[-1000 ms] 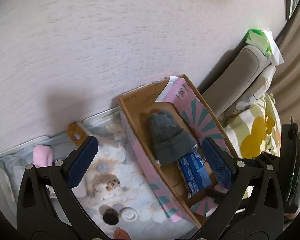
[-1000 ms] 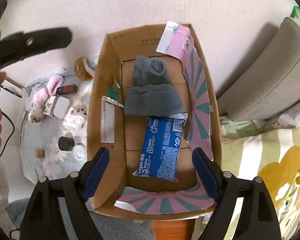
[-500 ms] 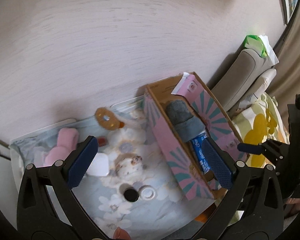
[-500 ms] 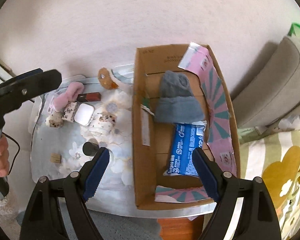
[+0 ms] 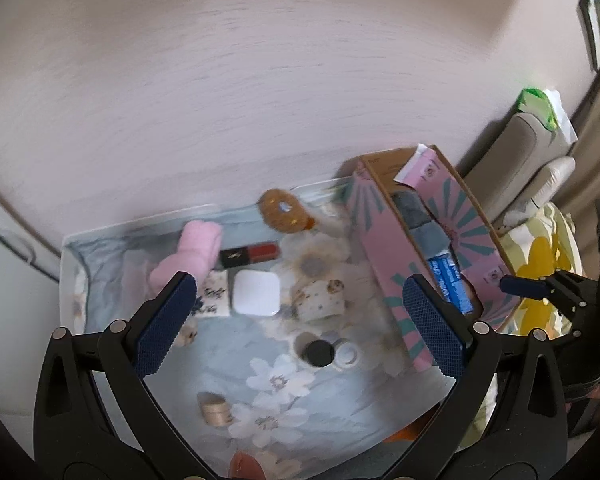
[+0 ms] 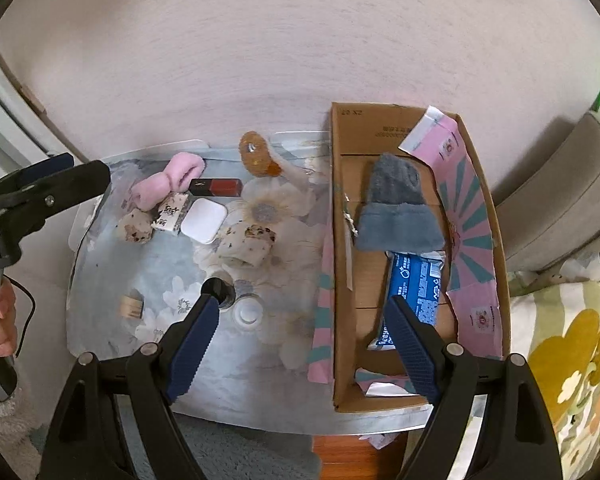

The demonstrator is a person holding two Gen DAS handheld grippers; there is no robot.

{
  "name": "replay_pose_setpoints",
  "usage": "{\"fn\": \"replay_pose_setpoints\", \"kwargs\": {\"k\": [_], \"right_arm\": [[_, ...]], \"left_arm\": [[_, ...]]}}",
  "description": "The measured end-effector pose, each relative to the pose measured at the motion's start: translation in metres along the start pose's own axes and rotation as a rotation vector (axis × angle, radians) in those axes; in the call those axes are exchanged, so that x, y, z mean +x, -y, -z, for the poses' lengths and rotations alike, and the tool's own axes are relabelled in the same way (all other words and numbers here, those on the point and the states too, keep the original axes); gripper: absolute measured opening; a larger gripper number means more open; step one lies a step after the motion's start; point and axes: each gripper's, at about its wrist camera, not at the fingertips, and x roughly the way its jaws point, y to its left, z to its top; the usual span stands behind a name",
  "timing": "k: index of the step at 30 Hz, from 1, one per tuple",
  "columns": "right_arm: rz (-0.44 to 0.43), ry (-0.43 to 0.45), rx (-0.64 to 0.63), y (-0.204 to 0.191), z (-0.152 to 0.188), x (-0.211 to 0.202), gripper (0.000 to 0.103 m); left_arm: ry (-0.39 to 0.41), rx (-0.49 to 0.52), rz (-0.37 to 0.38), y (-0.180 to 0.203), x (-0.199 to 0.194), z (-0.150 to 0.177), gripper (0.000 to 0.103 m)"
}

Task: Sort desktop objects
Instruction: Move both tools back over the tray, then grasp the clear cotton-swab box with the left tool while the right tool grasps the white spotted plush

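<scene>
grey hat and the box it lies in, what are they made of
Grey hat: looks like soft knit or fleece, matte and fuzzy, with a folded cuff. Box: corrugated cardboard by its plain brown inside and crease lines; outside printed pink and teal.

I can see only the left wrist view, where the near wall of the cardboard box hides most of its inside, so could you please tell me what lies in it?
Observer: In the right wrist view, a grey knit hat lies flat toward the far end of the box.
Operator: Thank you. Where does the blue packet sit relative to it?
Observer: The blue packet lies nearer the camera, its top edge meeting the hat's brim.
Operator: And is the right gripper carrying anything?
Observer: No, the right gripper is open, with nothing held between its fingers.
</scene>
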Motion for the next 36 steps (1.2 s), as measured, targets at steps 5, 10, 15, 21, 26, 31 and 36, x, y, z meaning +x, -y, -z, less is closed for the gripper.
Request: {"fn": "replay_pose_setpoints", "kwargs": {"k": [5, 10, 15, 21, 26, 31, 36], "right_arm": [[0.013, 0.04, -0.039, -0.013, 0.001, -0.008, 0.082], [-0.023, 0.05, -0.048, -0.021, -0.003, -0.01, 0.082], [-0.028, 0.092, -0.066, -0.03, -0.005, -0.015, 0.082], [-0.077, 0.14, -0.09, -0.047, 0.0, -0.005, 0.082], [-0.116, 0.145, -0.099, -0.063, 0.015, 0.018, 0.082], [-0.12, 0.098, -0.112, -0.078, 0.028, 0.05, 0.082], [-0.091, 0.059, -0.098, -0.082, 0.034, 0.08, 0.082]], "left_arm": [[0.039, -0.014, -0.058, -0.018, -0.014, 0.006, 0.103], [0.068, -0.051, -0.089, -0.043, -0.033, 0.009, 0.103], [0.096, -0.11, -0.114, -0.081, -0.051, 0.018, 0.103], [0.085, -0.17, -0.169, -0.123, -0.054, 0.042, 0.103], [0.082, -0.168, -0.163, -0.131, -0.044, 0.07, 0.102], [0.064, -0.163, -0.145, -0.132, -0.019, 0.09, 0.1], [0.017, -0.175, -0.139, -0.15, 0.013, 0.086, 0.1]]}}
